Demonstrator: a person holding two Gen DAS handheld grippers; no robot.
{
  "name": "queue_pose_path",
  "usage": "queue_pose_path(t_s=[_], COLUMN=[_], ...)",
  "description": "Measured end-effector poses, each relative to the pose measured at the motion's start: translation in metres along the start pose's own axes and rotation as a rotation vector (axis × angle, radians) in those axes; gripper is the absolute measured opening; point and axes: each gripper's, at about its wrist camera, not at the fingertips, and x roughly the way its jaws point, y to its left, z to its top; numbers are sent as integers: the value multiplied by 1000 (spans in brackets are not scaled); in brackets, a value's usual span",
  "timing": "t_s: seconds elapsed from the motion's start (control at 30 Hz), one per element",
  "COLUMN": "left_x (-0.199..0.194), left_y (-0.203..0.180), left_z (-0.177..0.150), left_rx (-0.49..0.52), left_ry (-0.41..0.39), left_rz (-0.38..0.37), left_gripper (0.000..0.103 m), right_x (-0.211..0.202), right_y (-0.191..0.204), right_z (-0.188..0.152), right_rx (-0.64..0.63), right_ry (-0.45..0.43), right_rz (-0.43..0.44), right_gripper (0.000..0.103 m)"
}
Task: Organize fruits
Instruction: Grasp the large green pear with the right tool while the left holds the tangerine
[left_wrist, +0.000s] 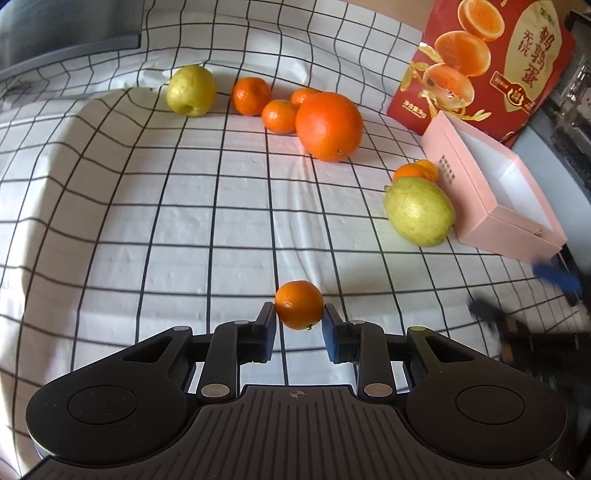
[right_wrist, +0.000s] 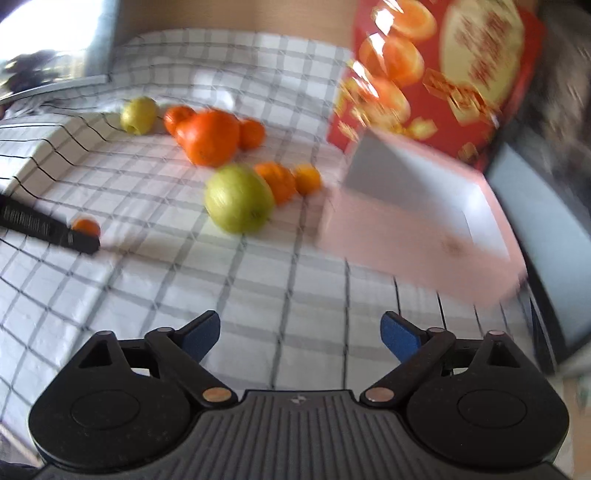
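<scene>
Left wrist view: left gripper (left_wrist: 299, 314) pinches small mandarin (left_wrist: 299, 304) near cloth (left_wrist: 147, 221) front edge, ready for pink box (left_wrist: 509, 221). Right gripper (right_wrist: 301, 334) spread, empty.

red box (left_wrist: 491, 62): top and right side cut off by the left wrist picture's edge; smeared in the right wrist view, print unreadable
pink box (right_wrist: 417, 236): motion-blurred, edges soft
small tangerines (left_wrist: 415, 171): beside the pink box, partly hidden behind the green fruit (left_wrist: 419, 212); count unclear
right gripper (left_wrist: 524, 295): only blurred blue and black streaks below the pink box
</scene>
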Motion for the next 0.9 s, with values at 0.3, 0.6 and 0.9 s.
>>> queue_pose_path(t_s=[0.3,0.6,0.9], left_x=[-11,-13,-1], left_y=[15,22,12], left_z=[0,3,4], left_rx=[-39,-71,-30], left_ry=[-24,-40,-1], left_rz=[-31,-49,-79], left_gripper=[31,31,31], right_x=[51,97,84], right_y=[35,44,38], right_z=[60,67,57], right_rx=[-172,-202,-87], right_ry=[-48,88,166], right_rz=[15,31,83], right_gripper=[88,74,60])
